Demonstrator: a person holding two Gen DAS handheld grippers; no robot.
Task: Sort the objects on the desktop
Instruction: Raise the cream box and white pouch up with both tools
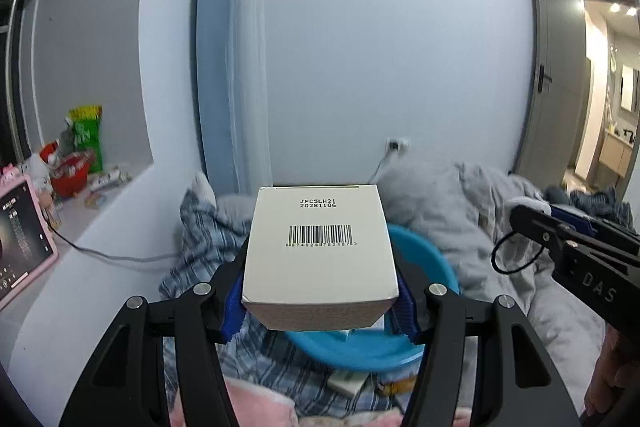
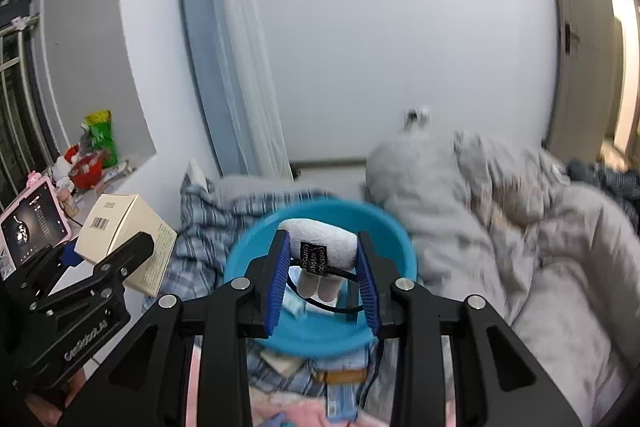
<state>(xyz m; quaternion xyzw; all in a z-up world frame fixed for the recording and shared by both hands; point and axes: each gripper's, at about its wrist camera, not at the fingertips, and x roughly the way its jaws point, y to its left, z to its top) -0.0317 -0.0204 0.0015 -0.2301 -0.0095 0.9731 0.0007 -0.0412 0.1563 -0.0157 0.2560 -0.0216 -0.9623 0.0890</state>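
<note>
Left gripper (image 1: pixel 320 303) clamped on white barcoded box (image 1: pixel 320 251), held above blue basin (image 2: pixel 320 331) on the bed. Right gripper (image 2: pixel 324 283) clamped on white plush item with black elastic loop (image 2: pixel 320 247), over the basin. Gray duvet (image 2: pixel 520 247) right.

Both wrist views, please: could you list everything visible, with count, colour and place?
box: one, white with barcode, held above the basin
plush hair tie: one, white with black elastic loop, held over the basin
basin: one, blue, on the bedding
plaid cloth: one, blue-white, under and left of the basin
duvet: one, grey, rumpled, right
tablet: one, pink case, left ledge
snack bags: several, red and green, far ledge
left gripper: black, blue fingers, clamping the box
right gripper: black, blue fingers, clamping the hair tie
</note>
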